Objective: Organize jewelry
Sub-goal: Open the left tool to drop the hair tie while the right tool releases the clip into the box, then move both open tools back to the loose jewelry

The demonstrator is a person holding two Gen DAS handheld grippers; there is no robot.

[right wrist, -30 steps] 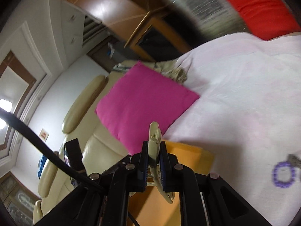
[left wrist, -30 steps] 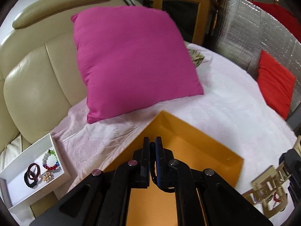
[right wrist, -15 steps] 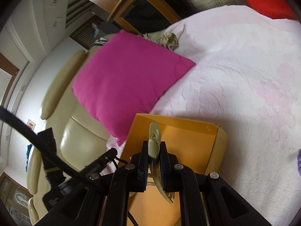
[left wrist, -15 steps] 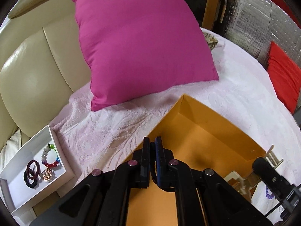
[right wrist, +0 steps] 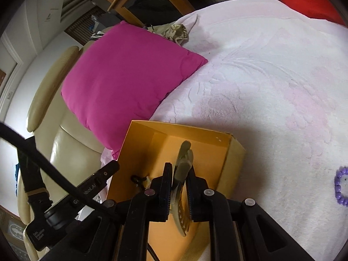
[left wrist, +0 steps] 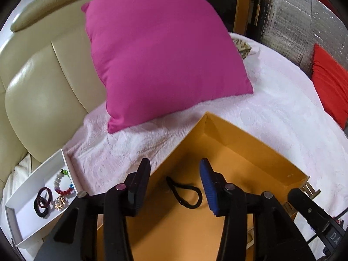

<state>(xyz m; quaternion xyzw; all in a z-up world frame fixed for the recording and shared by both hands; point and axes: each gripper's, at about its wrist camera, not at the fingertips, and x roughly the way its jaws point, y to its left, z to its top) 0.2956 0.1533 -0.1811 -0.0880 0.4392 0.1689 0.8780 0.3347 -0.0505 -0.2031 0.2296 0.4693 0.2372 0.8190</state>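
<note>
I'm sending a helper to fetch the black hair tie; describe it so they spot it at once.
Find the orange box on the pale pink bedspread, below the magenta pillow. On its floor lies the black hair tie, a thin looped cord and the only loose item there.

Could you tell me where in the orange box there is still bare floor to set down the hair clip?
The orange box is bare along its far wall and far corner, and toward its right wall. The near middle is taken: the black hair tie lies between the open left gripper fingers. The right gripper holds the hair clip over the box.
</note>
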